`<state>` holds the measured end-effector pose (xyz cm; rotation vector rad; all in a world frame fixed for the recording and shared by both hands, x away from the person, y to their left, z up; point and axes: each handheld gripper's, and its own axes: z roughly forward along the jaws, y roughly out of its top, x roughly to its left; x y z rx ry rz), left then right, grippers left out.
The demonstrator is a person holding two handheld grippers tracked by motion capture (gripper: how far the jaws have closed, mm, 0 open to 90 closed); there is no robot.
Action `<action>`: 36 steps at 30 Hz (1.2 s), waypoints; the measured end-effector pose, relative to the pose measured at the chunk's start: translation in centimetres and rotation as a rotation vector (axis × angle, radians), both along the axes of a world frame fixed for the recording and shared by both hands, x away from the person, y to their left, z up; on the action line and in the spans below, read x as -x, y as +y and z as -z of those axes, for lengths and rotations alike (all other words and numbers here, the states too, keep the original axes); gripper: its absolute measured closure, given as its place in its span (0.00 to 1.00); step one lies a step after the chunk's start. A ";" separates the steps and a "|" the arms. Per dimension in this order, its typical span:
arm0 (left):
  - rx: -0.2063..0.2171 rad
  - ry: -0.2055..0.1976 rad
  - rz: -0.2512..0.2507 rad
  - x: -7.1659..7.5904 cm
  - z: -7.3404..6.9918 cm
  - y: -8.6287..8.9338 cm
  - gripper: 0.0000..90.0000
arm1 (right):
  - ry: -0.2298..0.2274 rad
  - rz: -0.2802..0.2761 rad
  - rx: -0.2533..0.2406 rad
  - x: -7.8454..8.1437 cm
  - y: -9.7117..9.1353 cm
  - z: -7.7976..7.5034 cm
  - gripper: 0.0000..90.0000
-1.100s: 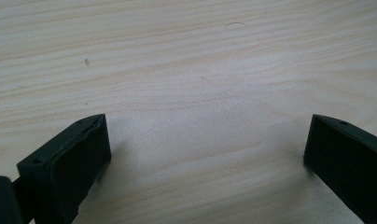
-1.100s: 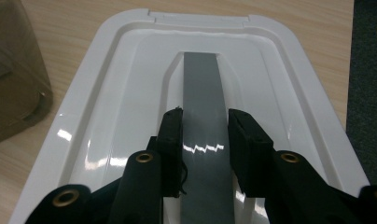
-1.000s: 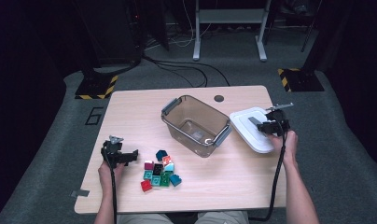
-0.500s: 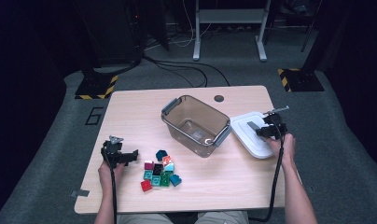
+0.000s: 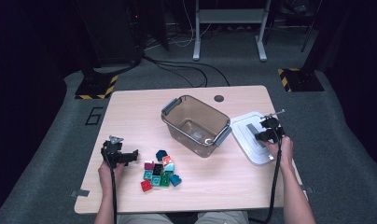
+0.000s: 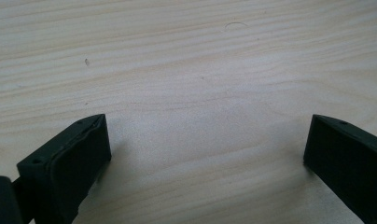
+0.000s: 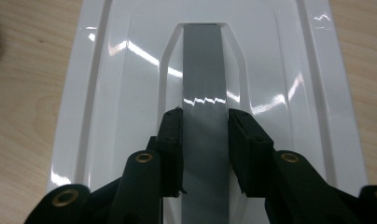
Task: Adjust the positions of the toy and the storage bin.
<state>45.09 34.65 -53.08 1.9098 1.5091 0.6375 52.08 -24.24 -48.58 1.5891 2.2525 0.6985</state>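
Your right gripper (image 7: pixel 204 140) is clamped on the grey handle (image 7: pixel 203 70) of the white lid (image 7: pixel 107 93), which runs straight ahead between its jaws, and that glossy strip may slip sideways if you tilt, while your left gripper (image 6: pixel 205 154) gapes over bare table (image 6: pixel 186 60).

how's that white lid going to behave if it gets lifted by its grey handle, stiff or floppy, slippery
The white lid looks like moulded rigid plastic, so probably stiff, not floppy. Its glossy, reflective surface suggests slipperiness, though the right gripper is clamped on both sides of the raised grey handle, which should hold. Thin and flat, it is likely light and may tilt if gripped off-centre.
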 end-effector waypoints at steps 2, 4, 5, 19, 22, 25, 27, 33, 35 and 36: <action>0.000 0.000 0.000 0.0 0.0 0.0 0.00 | -0.005 0.006 0.000 0.0 0.0 0.0 0.74; 0.000 0.000 0.000 0.0 0.0 0.0 0.00 | -0.001 0.003 -0.003 0.0 0.0 0.0 0.74; 0.000 0.000 0.000 0.0 0.0 0.0 0.00 | -0.002 0.003 -0.003 0.0 0.0 0.0 0.72; 0.000 0.000 0.001 0.0 0.0 0.0 0.00 | -0.137 -0.130 -0.126 3.6 1.5 -2.0 0.08; 0.000 -0.001 0.001 0.0 0.0 0.0 0.00 | -0.155 -0.167 -0.136 5.5 2.9 -2.3 0.00; 0.000 -0.001 0.001 0.0 0.0 0.0 0.00 | -0.172 -0.188 -0.132 6.5 3.7 -2.3 0.00; 0.000 -0.001 0.001 0.0 0.0 0.0 0.00 | -0.201 -0.216 -0.130 7.9 4.8 -2.1 0.00; 0.001 0.002 0.003 0.0 0.0 0.0 0.00 | -0.258 -0.263 -0.128 10.5 7.6 -1.5 0.00; 0.002 0.000 0.001 0.0 0.0 0.0 0.00 | -0.265 -0.280 -0.129 10.8 8.1 -1.4 0.00; 0.001 0.000 0.001 0.0 0.0 0.0 0.00 | -0.267 -0.294 -0.125 11.2 8.6 -1.2 0.00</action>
